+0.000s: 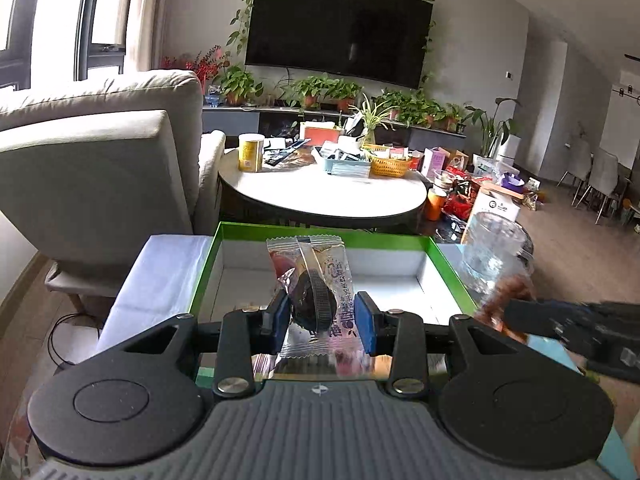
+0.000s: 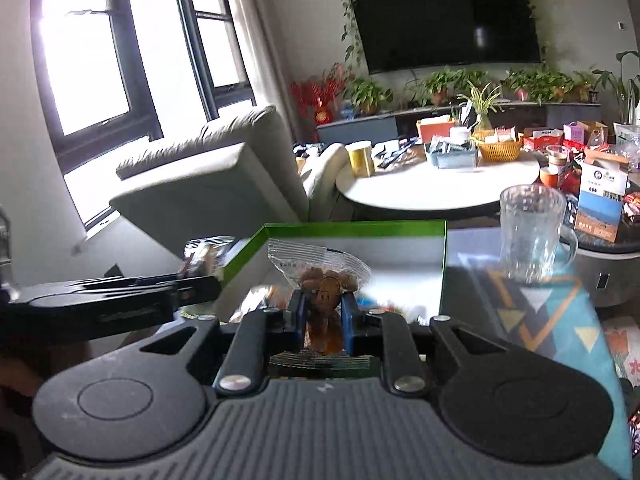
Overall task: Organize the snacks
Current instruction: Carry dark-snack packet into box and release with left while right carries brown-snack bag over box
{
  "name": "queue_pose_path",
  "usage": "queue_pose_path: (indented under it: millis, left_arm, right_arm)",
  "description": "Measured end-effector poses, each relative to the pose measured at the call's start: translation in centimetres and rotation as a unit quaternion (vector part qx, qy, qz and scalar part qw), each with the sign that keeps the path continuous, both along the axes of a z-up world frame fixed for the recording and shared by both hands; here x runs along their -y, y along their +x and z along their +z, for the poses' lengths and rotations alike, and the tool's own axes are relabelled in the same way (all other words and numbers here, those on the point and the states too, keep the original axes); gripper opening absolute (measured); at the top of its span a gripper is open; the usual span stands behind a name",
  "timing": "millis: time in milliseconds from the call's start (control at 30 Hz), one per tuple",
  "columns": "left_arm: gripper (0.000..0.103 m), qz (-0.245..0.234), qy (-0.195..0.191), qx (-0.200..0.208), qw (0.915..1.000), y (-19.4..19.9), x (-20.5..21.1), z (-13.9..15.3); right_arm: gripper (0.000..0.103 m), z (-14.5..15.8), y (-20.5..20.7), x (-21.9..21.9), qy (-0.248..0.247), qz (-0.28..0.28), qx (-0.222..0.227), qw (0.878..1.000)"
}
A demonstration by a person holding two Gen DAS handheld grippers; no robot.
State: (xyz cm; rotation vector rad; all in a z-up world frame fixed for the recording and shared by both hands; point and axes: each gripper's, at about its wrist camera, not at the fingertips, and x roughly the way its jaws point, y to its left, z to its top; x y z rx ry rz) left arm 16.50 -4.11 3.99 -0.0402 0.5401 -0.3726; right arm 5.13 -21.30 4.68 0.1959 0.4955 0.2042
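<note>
Living room beyond both pairs of fingers: black wall television (image 1: pixel 340 28) ringed by trailing vines, grey armchair (image 1: pixel 100 152) left of the fingers, round white table (image 1: pixel 320 192) straight ahead, crowded with a yellow tin (image 1: pixel 251 154), a yellow wicker basket (image 1: pixel 390 162) and other clutter. Nearer, directly past the fingertips in both views, shallow green-rimmed box (image 1: pixel 448 268) with a white interior, open side up. Right of the box, clear glass mug (image 2: pixel 530 232) standing upright on a patterned teal cloth (image 2: pixel 560 312). Left gripper (image 1: pixel 325 316) closed on a clear-wrapped snack packet (image 1: pixel 312 280) holding a dark round piece; blue pads (image 1: pixel 366 320) pressed against both sides of the wrapper, packet upright, upper end projecting beyond the fingertips in front of the box interior, lower end trailing back toward the camera. Right gripper (image 2: pixel 323 312) closed tightly on a clear bag of brown nuggets (image 2: pixel 324 280), pads squeezing the bag's middle, crimped top fanned out past the fingertips, before the box's inner wall. Each gripper visible from the other's camera: right one entering from the right edge beside the mug, blurred; left one entering from the left edge, level with the box's near corner. Blurred loose wrappers below the right fingers; contents unclear.
</note>
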Motion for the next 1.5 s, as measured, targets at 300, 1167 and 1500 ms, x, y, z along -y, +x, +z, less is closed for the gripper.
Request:
queue_pose_path:
  millis: [300, 1167, 1500]
  left_arm:
    - [0.033, 0.007, 0.019, -0.026, 0.9995, 5.1, 2.0, -2.4]
    - [0.053, 0.030, 0.026, -0.014, 0.9991, 4.2, 0.7, -2.6]
    - [0.054, 0.031, 0.033, -0.007, 0.9990, 2.3, -0.5, -1.7]
  right_arm:
    - [0.020, -0.5, 2.8, 1.2, 0.013, -0.014, -0.005, 1.000]
    - [0.020, -2.7, 7.9, 1.3, -0.006, -0.028, -0.053, 0.998]
    - [0.023, -4.0, 8.8, 1.4, 0.028, -0.046, -0.103, 0.993]
